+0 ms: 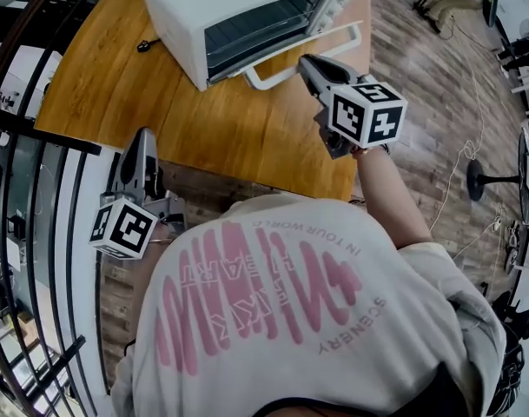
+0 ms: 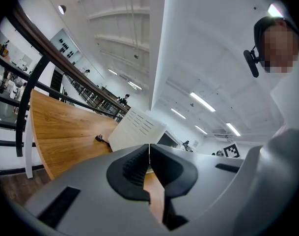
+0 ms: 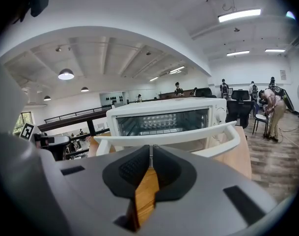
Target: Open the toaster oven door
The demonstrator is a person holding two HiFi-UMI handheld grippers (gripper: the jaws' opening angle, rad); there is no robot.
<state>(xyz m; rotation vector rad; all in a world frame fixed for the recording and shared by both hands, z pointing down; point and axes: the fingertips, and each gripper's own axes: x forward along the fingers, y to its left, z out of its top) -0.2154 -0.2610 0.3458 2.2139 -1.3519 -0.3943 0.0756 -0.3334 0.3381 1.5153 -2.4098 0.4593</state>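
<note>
- Locate the toaster oven (image 1: 247,7): it stands on the far part of the wooden desk (image 1: 203,120), with its glass door and white handle (image 1: 281,75) facing you.
- Note the right tongs (image 1: 307,66): they are pressed together and empty, with the tips just short of the handle, near its middle.
- Note the left tongs (image 1: 144,137): they are also pressed together and empty, held off the desk's near left edge, well apart from the oven.
- Risk: pressed-together tips cannot take the bar. Driving them forward would likely push the door or the whole oven back.
- Risk: nothing braces the oven body. A hard pull on the handle may slide or tip it toward you.
- Risk: a shallow pinch on the smooth bar may slip off.
- Hidden: the door hinge is not visible, and you cannot tell whether the door is already slightly ajar.
- Hidden: the head view cuts off the oven's rear.
</note>
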